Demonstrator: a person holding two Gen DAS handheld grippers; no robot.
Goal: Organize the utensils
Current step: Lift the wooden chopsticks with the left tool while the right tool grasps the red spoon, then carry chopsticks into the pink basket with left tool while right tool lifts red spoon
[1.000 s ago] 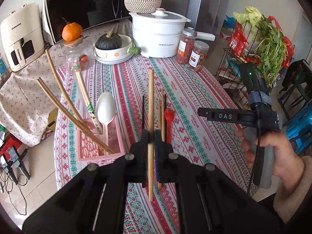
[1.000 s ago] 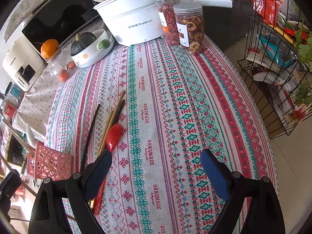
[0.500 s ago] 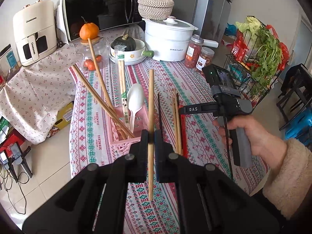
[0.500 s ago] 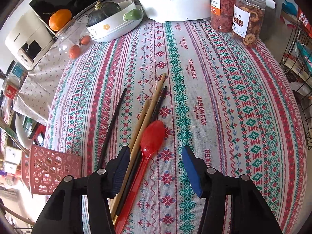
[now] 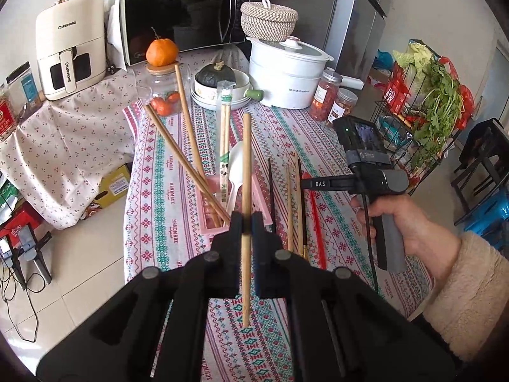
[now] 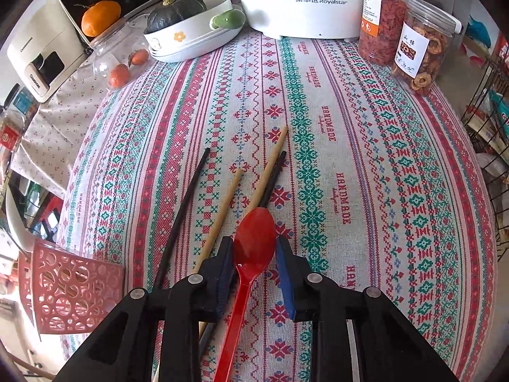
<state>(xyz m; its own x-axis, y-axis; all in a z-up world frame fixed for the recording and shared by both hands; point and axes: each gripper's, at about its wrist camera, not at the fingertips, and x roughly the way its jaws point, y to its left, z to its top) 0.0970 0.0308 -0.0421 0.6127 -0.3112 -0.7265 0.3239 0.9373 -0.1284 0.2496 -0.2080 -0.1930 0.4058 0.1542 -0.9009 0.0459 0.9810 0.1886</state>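
My left gripper (image 5: 246, 222) is shut on a wooden chopstick (image 5: 246, 159), held upright above the near end of the pink basket (image 5: 203, 219). The basket holds several chopsticks and a white spoon (image 5: 237, 165). My right gripper (image 6: 254, 248) points down at the table with its jaws closing. The bowl of a red spoon (image 6: 254, 235) lies between the blue pads (image 6: 288, 273), which touch both its sides. Left of the spoon lie wooden chopsticks (image 6: 222, 213) and a black chopstick (image 6: 184, 213). The basket's corner (image 6: 73, 289) shows at lower left.
At the table's far end stand a white pot (image 5: 286, 79), two snack jars (image 5: 331, 98), a bowl with a dark squash (image 5: 219, 86) and a glass jar of oranges (image 5: 162, 95). A wire rack of vegetables (image 5: 429, 111) stands to the right. A hand (image 5: 397, 222) holds the right gripper.
The right gripper has dropped over the red spoon and its jaws have narrowed from wide apart to the bowl's sides. The left gripper carried its chopstick sideways over the basket.
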